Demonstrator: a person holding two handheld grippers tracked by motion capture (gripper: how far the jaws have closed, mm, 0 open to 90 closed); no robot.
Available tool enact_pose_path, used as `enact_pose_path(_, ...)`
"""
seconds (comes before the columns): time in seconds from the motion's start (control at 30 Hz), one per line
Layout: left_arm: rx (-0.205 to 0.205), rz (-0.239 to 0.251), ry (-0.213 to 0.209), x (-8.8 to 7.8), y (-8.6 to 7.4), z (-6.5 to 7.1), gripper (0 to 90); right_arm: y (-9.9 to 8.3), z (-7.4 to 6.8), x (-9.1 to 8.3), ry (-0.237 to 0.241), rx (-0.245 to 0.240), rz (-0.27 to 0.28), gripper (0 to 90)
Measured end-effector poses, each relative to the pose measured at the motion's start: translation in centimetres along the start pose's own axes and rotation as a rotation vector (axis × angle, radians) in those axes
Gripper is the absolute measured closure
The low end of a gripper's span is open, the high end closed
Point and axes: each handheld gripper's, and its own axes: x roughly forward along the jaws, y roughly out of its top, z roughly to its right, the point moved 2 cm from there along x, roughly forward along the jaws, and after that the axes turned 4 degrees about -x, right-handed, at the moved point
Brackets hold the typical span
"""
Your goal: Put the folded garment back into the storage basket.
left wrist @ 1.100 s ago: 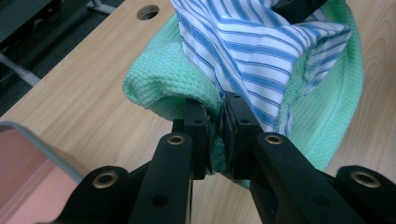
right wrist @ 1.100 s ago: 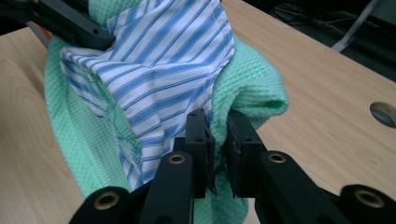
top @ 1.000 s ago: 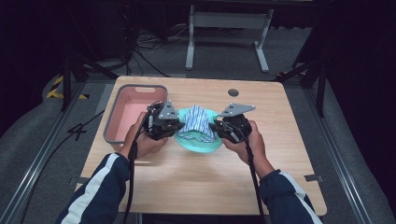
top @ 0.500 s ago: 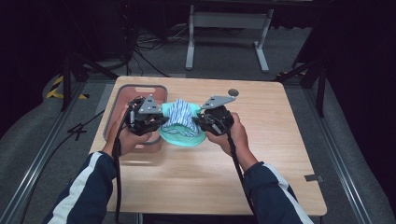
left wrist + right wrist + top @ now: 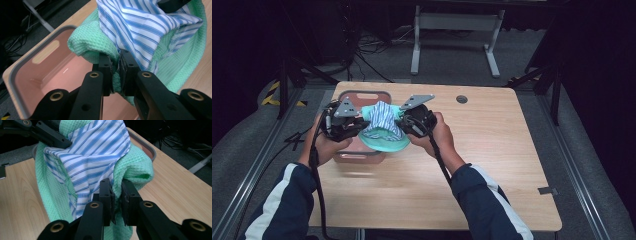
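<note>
High view is showing the pale wooden bench [image 5: 492, 165] with a person's two hands holding a bundle of cloth up between them. Since a second ago the bundle has been travelling from the middle of the bench toward the pink rectangular plastic tub [image 5: 357, 152] at the left, and it is now hanging partly over the tub's near right corner; judging by that, the carry is nearly done and the drop into the tub is what is coming. The mint-green waffle-knit cloth [image 5: 384, 142] is sagging like a sling, cradling the blue-and-white striped cotton cloth [image 5: 382, 117]. The left tongs [image 5: 115, 72] are clenched on the green cloth's edge, and the right tongs [image 5: 117, 195] are clenched on its opposite edge.
</note>
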Motion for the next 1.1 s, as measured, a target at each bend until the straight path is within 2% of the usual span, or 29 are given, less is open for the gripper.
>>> enact_pose_path(0.3,-0.029,-0.019,0.025,-1.1,-1.6,-2.2,81.3,1.8,-1.1,2.6,0.052,-0.008,0.025,80.3)
enact_pose_path(0.5,-0.058,-0.034,0.046,-1.3,-2.8,-3.5,81.3,2.7,-1.6,4.1,0.064,-0.028,0.023,80.3)
enact_pose_path(0.63,-0.055,-0.048,0.065,-1.2,-3.3,-4.0,81.3,3.1,-2.0,5.1,0.070,-0.027,0.019,80.2)
enact_pose_path(0.93,-0.103,-0.076,0.089,-0.5,-4.5,-5.5,81.3,3.1,-2.5,7.6,0.098,-0.015,0.002,80.1)
enact_pose_path(1.1,-0.100,-0.097,0.095,0.1,-5.0,-5.7,81.3,3.0,-2.3,8.5,0.104,-0.002,-0.013,80.1)
